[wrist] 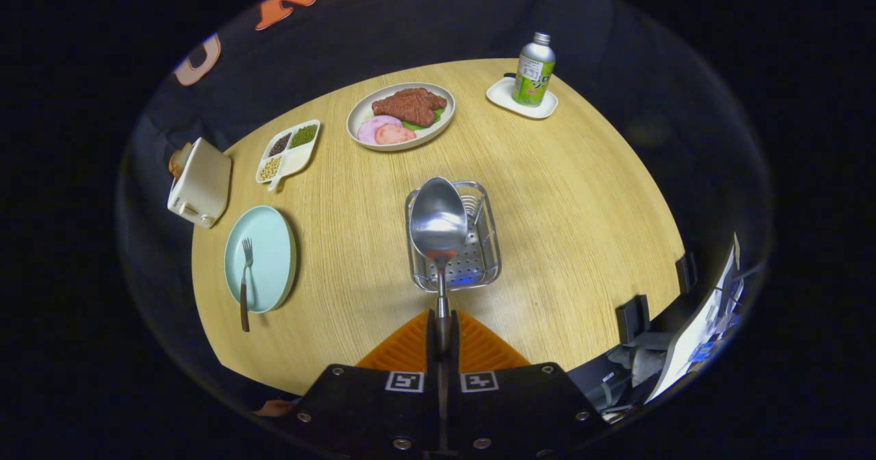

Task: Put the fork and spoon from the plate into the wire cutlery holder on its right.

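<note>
Our tool was clamped on the spoon, whose bowl hung over the wire cutlery holder. We saw the fork lying on the plate, left of it.

A silver spoon gleams above a silver wire cutlery holder with a perforated base, on a pale wood-grain table. A wood-handled fork lies on a pale mint plate. Far off, a cream plate carries brown and pink food beside a green-and-silver bottle.
</note>
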### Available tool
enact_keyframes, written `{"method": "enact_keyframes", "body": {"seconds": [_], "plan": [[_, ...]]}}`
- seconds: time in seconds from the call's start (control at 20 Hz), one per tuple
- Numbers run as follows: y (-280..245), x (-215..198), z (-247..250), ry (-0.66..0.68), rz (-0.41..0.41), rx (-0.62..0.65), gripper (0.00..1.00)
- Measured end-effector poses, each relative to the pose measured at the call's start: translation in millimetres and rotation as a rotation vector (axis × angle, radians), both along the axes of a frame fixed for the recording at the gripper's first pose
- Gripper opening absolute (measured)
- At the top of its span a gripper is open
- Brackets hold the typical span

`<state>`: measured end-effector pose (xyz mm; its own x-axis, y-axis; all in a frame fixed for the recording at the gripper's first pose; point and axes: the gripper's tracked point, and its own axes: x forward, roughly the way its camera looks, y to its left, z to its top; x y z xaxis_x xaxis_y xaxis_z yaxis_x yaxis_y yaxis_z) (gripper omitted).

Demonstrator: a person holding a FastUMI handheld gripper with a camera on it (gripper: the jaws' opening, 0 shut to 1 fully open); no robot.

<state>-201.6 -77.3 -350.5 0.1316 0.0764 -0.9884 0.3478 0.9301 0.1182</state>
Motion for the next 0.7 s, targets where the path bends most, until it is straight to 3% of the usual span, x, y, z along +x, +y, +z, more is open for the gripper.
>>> {"method": "enact_keyframes", "body": {"seconds": [0.3, 0.7], "plan": [[-11.4, 5.3, -2.8, -0.008, -0.01, 0.015, 0.08], [-30.2, 53.0, 23.6, -0.187, -0.001, -0.044, 0.11]]}}
